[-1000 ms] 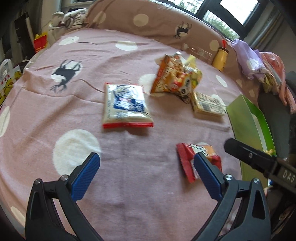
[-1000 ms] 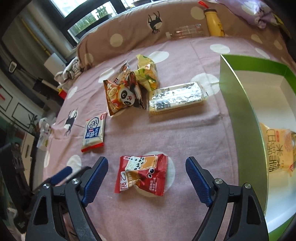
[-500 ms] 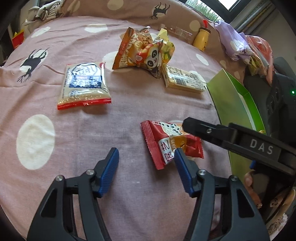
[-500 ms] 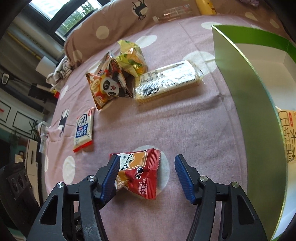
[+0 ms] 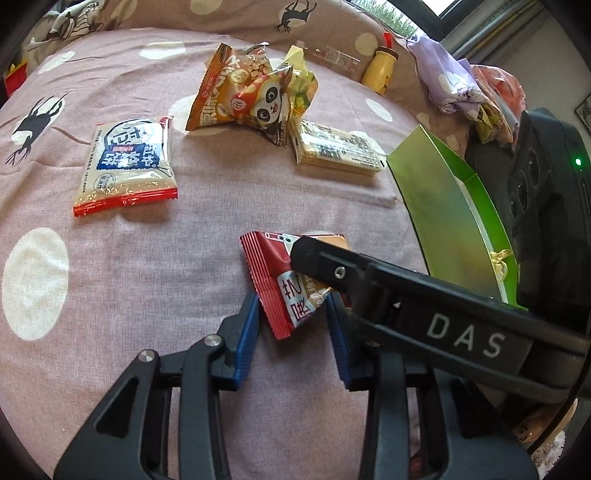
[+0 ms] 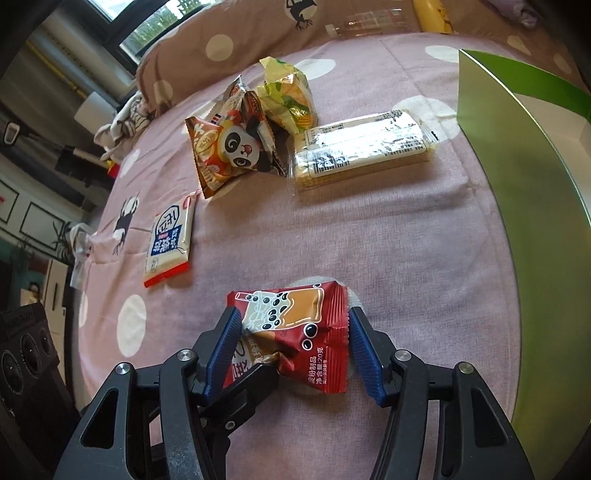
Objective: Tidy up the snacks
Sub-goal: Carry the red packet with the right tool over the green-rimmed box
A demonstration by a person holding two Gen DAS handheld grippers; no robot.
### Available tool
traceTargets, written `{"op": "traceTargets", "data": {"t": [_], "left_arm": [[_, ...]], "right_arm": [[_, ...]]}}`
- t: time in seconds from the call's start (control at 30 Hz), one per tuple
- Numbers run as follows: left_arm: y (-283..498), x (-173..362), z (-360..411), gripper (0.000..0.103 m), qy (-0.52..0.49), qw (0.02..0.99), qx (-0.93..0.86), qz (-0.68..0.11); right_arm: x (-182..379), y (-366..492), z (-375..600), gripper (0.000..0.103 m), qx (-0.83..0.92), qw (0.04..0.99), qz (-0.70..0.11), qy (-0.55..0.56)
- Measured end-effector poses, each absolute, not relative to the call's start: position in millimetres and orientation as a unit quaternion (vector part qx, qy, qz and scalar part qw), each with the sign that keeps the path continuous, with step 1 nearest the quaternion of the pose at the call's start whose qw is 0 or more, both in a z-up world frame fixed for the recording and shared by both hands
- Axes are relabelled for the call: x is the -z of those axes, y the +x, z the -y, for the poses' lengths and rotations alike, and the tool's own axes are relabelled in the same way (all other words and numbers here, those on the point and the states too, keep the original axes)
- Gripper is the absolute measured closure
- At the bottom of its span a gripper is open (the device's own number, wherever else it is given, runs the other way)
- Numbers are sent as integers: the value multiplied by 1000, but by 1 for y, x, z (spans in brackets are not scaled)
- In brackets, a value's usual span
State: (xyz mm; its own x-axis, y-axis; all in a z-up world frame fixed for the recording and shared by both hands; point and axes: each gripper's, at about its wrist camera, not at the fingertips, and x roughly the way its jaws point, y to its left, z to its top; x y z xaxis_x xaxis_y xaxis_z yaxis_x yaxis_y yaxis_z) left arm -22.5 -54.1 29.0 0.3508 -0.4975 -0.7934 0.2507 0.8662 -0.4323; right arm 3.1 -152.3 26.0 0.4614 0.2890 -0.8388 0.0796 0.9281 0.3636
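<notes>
My left gripper [image 5: 291,325] has just been closing, and its blue ribbed pads now pinch the crimped near corner of the small red crinkly foil snack packet with the bubble-tea drawing [image 5: 284,284], which lies on the mauve polka-dot bedsheet [image 5: 147,266]. A second ago those jaws stood wide over bare cloth, with the packet off to one side. My right gripper [image 6: 293,343] has been closing too — the same packet [image 6: 295,332] sits between its pads; the left pad touches the wrapper, the right one looks just at the sealed edge, so I read it as narrowed around the packet, not clamped. Both tools have come in on this one snack from opposite ends. I judge the pick is nearly made, and the green-walled cardboard box [image 6: 517,192] just to the right is the likely place for it.

Counting outward: one red packet in my grip. Further off lie one flat white-and-blue pouch with a red bottom seal [image 5: 127,162], one clear-wrapped slab of pale wafers [image 5: 338,153], one orange puffed bag with a panda face [image 5: 240,98] and one yellow-green crumpled bag [image 6: 290,98] leaning behind it. That makes five snacks on the sheet — four yet untouched. At the far pillow stand one yellow bottle [image 5: 380,72] and one clear bottle lying down [image 6: 364,24].
</notes>
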Motion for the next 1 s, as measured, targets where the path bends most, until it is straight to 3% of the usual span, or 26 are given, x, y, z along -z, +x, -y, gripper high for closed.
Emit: {"op": "traceTargets", "data": {"t": [0.53, 1.0], "left_arm": [[-43, -83, 50, 67, -126, 853, 252, -440], [-47, -139, 129, 67, -63, 874, 313, -366]], "right_arm": [[-87, -26, 150, 44, -45, 893, -425, 140], [-142, -60, 225, 44, 1, 927, -327, 183]]}}
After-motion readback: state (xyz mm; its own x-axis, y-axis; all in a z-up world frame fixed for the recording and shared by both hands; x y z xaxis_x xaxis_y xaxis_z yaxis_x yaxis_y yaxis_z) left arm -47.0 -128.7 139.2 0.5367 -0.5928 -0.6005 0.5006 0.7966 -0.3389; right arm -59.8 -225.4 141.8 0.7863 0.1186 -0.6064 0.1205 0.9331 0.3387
